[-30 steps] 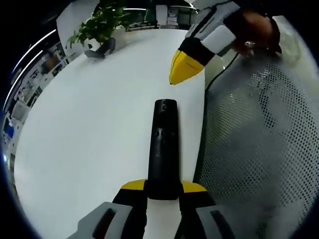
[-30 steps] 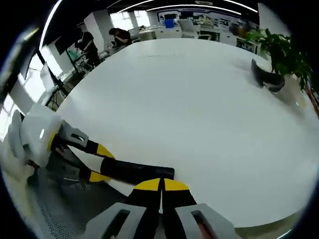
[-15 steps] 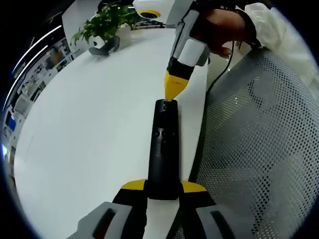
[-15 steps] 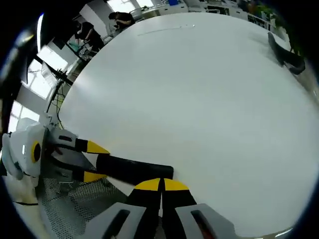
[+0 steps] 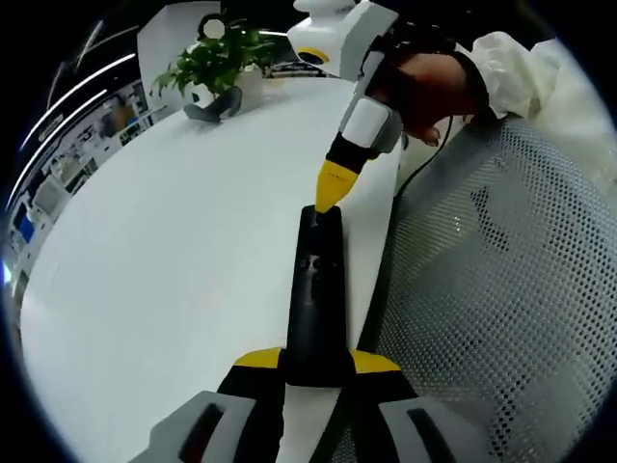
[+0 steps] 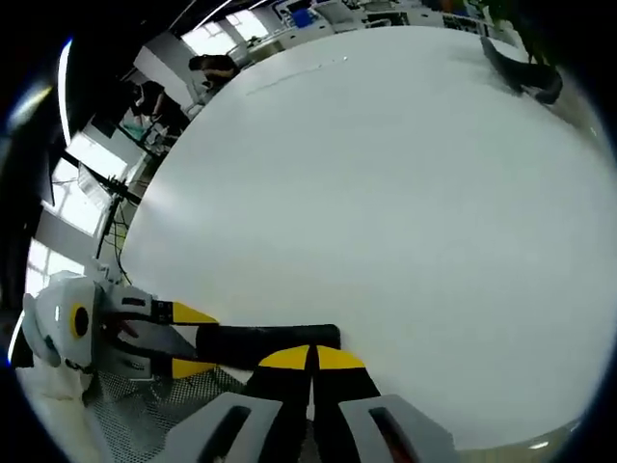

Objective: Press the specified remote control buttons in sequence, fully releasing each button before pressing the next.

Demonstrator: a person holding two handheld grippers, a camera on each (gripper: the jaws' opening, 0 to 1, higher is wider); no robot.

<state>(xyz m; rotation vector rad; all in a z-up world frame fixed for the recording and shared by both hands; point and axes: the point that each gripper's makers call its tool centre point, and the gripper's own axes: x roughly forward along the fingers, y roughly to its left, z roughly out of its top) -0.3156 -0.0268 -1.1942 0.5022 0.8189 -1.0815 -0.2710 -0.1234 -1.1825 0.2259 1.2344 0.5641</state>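
Left gripper view, unlabelled black remote (image 5: 313, 299), right gripper (image 5: 328, 198) touching

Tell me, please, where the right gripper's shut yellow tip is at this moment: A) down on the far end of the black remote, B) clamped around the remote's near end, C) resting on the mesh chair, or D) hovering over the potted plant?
A: in the left gripper view the right gripper points its closed yellow tip onto the far end of the remote, whose near end the left gripper clamps.
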